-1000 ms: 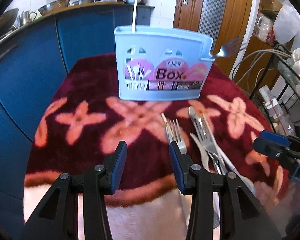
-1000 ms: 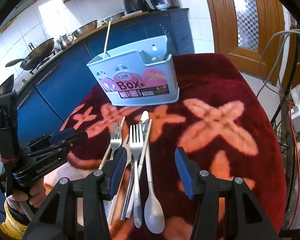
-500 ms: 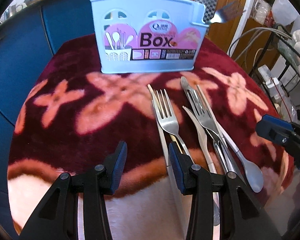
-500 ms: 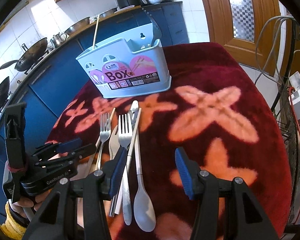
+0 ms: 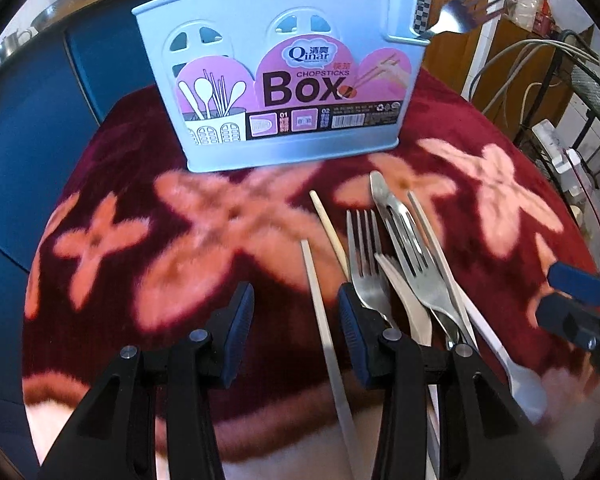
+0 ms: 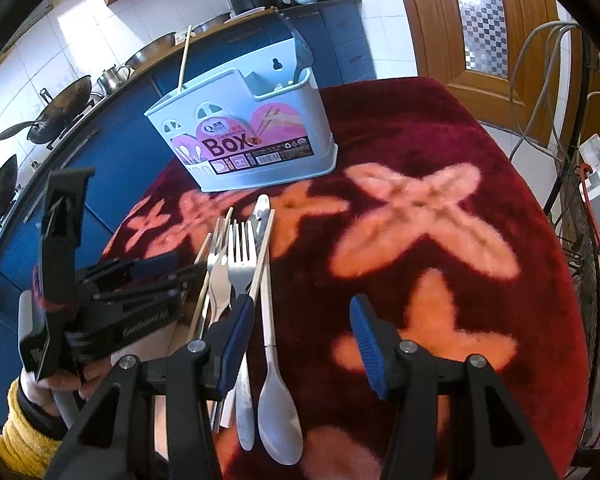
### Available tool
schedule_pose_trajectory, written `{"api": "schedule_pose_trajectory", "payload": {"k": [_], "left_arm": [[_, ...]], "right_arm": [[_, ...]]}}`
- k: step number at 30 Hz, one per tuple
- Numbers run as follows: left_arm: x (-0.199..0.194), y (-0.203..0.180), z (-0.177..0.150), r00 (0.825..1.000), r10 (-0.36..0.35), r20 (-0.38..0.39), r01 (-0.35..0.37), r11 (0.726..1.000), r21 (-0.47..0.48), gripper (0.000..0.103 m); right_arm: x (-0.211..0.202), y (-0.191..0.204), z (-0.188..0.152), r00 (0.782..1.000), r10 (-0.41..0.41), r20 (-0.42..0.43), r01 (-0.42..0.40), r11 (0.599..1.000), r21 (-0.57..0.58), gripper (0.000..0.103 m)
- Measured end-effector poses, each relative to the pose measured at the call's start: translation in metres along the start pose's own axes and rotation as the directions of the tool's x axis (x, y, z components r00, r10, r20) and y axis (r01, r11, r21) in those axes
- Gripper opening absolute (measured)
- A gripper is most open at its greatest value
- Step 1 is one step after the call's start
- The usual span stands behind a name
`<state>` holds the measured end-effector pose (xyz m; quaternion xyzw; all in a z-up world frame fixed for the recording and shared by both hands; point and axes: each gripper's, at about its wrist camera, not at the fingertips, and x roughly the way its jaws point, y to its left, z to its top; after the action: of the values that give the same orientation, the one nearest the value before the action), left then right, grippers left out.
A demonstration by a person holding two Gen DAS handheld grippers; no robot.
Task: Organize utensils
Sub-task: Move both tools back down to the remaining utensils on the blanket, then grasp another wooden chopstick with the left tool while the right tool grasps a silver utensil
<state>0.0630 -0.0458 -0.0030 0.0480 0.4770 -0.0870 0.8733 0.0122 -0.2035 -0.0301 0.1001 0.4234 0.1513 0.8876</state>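
Left gripper part-open, empty, straddling 1 pale chopstick lying lengthwise toward the box, probably untouched.

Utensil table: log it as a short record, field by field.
surface: red flowered cloth
holder: blue chopsticks box, upright, behind the pile
in holder: fork, chopstick
loose pile: forks, spoon, chopsticks, overlapping
left gripper: open, one chopstick between its fingers
right gripper: open, empty
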Motion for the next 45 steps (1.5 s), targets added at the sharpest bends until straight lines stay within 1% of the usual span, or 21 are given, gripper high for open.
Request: {"api": "schedule_pose_trajectory", "payload": {"k": [2,3,4,6,7,8,9,12,15,17,19,25,29,34,37,40,42,44,45], "left_arm": [[0.003,0.001,0.004,1.0,-0.005,-0.003,0.005,1.0,-0.007,0.043],[0.003,0.001,0.005,1.0,-0.009,-0.004,0.009,1.0,-0.011,0.038],[0.004,0.002,0.006,1.0,-0.014,-0.006,0.014,1.0,-0.015,0.035],[0.004,0.004,0.007,1.0,-0.026,-0.007,0.026,0.999,-0.027,0.018],[0.004,0.005,0.008,0.999,-0.04,-0.009,0.04,0.999,-0.037,0.014],[0.003,0.007,0.008,0.999,-0.054,-0.008,0.053,0.997,-0.049,0.007],[0.003,0.009,0.008,0.998,-0.066,-0.006,0.066,0.996,-0.061,0.005],[-0.001,0.016,0.006,0.993,-0.114,0.02,0.115,0.988,-0.107,0.004],[-0.005,0.025,0.002,0.99,-0.134,0.048,0.14,0.979,-0.147,0.003],[-0.01,0.032,0.001,0.988,-0.139,0.07,0.149,0.974,-0.168,0.002],[-0.015,0.038,0.0,0.987,-0.136,0.087,0.15,0.973,-0.176,0.002],[-0.029,0.051,0.003,0.987,-0.094,0.134,0.116,0.979,-0.166,0.002],[-0.036,0.057,0.006,0.982,-0.084,0.171,0.114,0.978,-0.173,0.002],[-0.042,0.063,0.009,0.976,-0.093,0.198,0.128,0.976,-0.176,0.002],[-0.045,0.061,0.012,0.972,-0.095,0.213,0.132,0.977,-0.168,0.002],[-0.048,0.059,0.013,0.97,-0.092,0.227,0.13,0.978,-0.16,0.002],[-0.05,0.058,0.014,0.968,-0.089,0.233,0.127,0.979,-0.156,0.002],[-0.052,0.058,0.015,0.968,-0.087,0.237,0.127,0.98,-0.156,0.002],[-0.053,0.058,0.016,0.966,-0.088,0.243,0.128,0.98,-0.155,0.002]], "right_arm": [[0.002,-0.002,0.0,1.0,-0.003,-0.004,0.003,1.0,0.002,0.053],[0.003,-0.002,0.0,1.0,-0.003,-0.007,0.003,1.0,0.003,0.053],[0.004,-0.002,0.0,1.0,-0.005,-0.01,0.005,1.0,0.004,0.053],[0.007,-0.003,0.0,1.0,-0.007,-0.015,0.007,1.0,0.005,0.053],[0.008,-0.003,0.0,1.0,-0.008,-0.017,0.008,1.0,0.005,0.053],[0.009,-0.003,0.0,1.0,-0.01,-0.021,0.01,1.0,0.005,0.053],[0.01,-0.002,0.0,1.0,-0.01,-0.023,0.011,1.0,0.004,0.053],[0.013,0.0,0.002,0.999,-0.012,-0.031,0.012,1.0,-0.003,0.053],[0.017,0.003,0.007,0.999,-0.011,-0.036,0.01,1.0,-0.009,0.053],[0.022,0.005,0.012,0.999,0.005,-0.041,-0.005,1.0,-0.001,0.053],[0.028,0.007,0.018,0.999,0.015,-0.048,-0.015,1.0,0.005,0.053],[0.049,0.018,0.034,0.997,0.013,-0.079,-0.014,1.0,-0.005,0.052],[0.063,0.022,0.045,0.995,-0.004,-0.096,0.004,1.0,-0.008,0.044],[0.077,0.019,0.056,0.992,0.003,-0.124,-0.003,1.0,0.005,0.038],[0.082,0.018,0.061,0.991,-0.003,-0.137,0.004,1.0,0.004,0.032],[0.086,0.017,0.063,0.988,0.012,-0.153,-0.01,1.0,0.01,0.026],[0.088,0.017,0.063,0.987,0.03,-0.16,-0.028,1.0,0.013,0.021],[0.088,0.019,0.063,0.984,0.06,-0.166,-0.059,0.998,0.01,0.008],[0.087,0.02,0.063,0.984,0.065,-0.163,-0.065,0.998,0.006,0.008]]}}
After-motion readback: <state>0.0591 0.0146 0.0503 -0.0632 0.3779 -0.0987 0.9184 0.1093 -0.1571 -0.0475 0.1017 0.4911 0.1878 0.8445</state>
